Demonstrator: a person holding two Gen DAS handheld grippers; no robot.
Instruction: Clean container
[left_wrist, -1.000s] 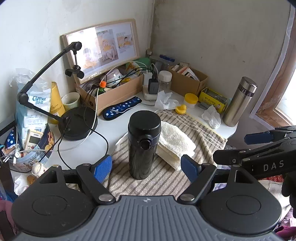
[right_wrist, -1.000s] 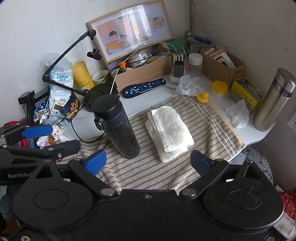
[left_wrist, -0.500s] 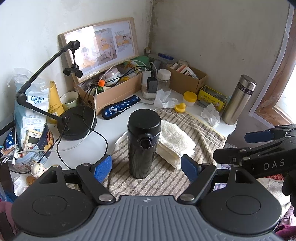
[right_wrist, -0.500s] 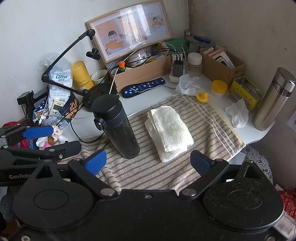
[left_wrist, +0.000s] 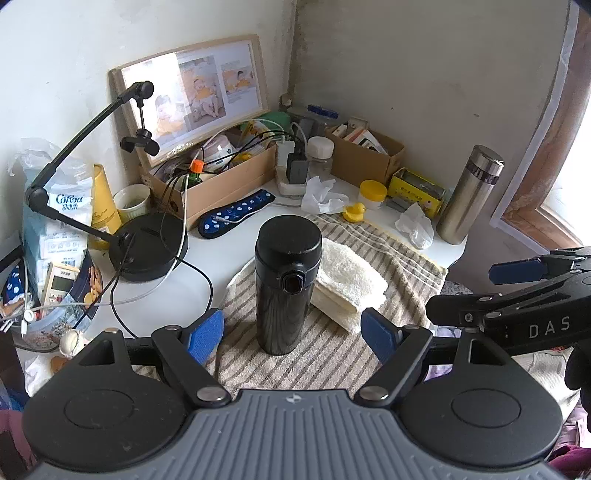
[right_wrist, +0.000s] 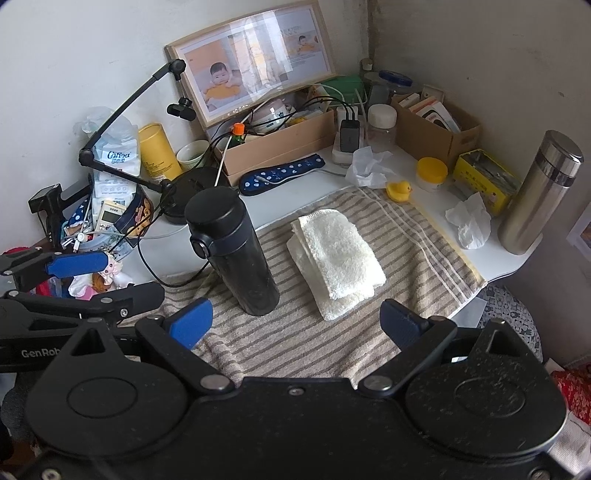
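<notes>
The tall black cylindrical flask (left_wrist: 286, 284) stands upright dead ahead of the wide-open, empty left tongs (left_wrist: 293, 330); the right tongs (right_wrist: 295, 325), likewise wide open and empty, sit further right.

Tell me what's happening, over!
Both grippers, left and right, open, empty. Black flask upright, lid on, on striped towel. Folded white cloth beside it. Path clear.
</notes>
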